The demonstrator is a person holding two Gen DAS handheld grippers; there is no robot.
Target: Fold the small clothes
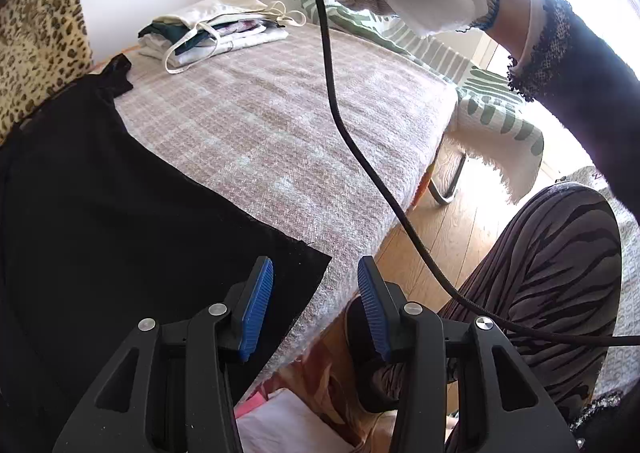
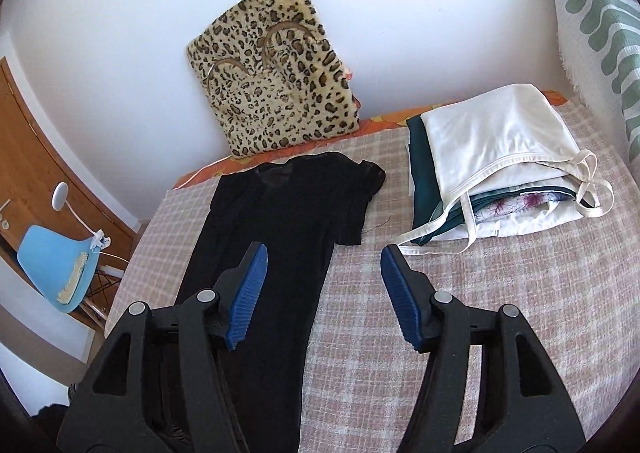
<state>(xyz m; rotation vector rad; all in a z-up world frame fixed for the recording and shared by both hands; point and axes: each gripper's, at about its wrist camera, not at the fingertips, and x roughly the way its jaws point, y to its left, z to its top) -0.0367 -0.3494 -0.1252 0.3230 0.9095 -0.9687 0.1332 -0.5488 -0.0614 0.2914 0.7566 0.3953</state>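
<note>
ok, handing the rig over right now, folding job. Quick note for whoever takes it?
Left hand-held gripper: open, empty, above the near corner of the black top.
Right hand-held gripper: open, empty, above the bed cover beside the top.
Black top: laid out lengthwise, one sleeve out toward the pile, not visibly folded.
Folded pile: far right, white strappy piece on top.
Left: fold the black top, add it to the pile.
</note>
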